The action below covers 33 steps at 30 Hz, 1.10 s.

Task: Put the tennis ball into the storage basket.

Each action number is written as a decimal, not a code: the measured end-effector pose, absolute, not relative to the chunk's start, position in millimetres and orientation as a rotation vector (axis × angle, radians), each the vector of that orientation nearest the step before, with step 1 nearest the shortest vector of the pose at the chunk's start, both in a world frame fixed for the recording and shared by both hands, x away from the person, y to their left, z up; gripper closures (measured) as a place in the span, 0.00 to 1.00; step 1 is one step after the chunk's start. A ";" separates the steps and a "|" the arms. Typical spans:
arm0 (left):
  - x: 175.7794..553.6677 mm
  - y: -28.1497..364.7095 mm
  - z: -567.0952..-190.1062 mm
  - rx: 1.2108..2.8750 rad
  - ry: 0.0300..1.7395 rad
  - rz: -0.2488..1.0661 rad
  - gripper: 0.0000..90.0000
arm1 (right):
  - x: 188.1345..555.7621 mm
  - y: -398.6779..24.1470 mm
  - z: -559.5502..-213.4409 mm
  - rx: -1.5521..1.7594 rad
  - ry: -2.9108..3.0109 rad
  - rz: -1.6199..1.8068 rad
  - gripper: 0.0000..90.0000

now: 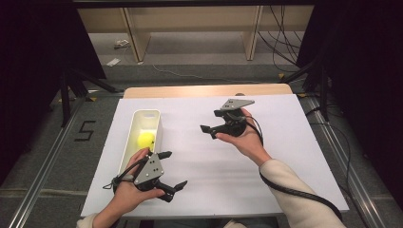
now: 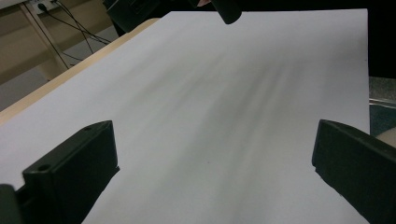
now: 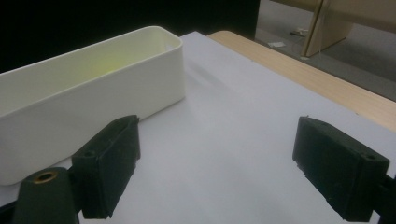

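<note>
Nearest the camera, the left claw (image 1: 172, 170) is held wide open and empty beside the white bin (image 1: 153, 115) where a yellow ball (image 1: 146, 139) rests, best approached from above; the right claw (image 1: 209, 131) is likewise open, empty.

A big black number 5 (image 1: 84, 130) is showing on the grey floor (image 1: 52, 156), just left of the worktop (image 1: 209, 90).

Cream sleeve (image 1: 297, 197) on right forearm. Black grippers, left (image 1: 172, 170) and right (image 1: 209, 131), each topped by grey three-cornered screwed plate; blocky black fingers (image 3: 109, 163); black cable (image 1: 294, 191) trailing.
</note>
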<state>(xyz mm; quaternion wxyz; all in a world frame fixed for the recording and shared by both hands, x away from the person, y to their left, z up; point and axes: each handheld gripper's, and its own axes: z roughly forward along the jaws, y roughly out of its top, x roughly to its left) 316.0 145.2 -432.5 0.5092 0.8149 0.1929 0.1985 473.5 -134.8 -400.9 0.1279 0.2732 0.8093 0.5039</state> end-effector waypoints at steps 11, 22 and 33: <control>316.3 145.5 -432.6 1.964 0.467 0.481 0.00 | 465.9 -167.2 -399.4 0.859 2.300 1.485 0.17; 316.7 145.8 -432.7 1.964 0.470 0.481 0.00 | 458.9 -193.2 -401.6 0.911 2.261 1.491 0.17; 316.6 146.3 -432.0 1.958 0.472 0.482 0.00 | 446.9 -212.3 -400.3 0.933 2.233 1.495 0.17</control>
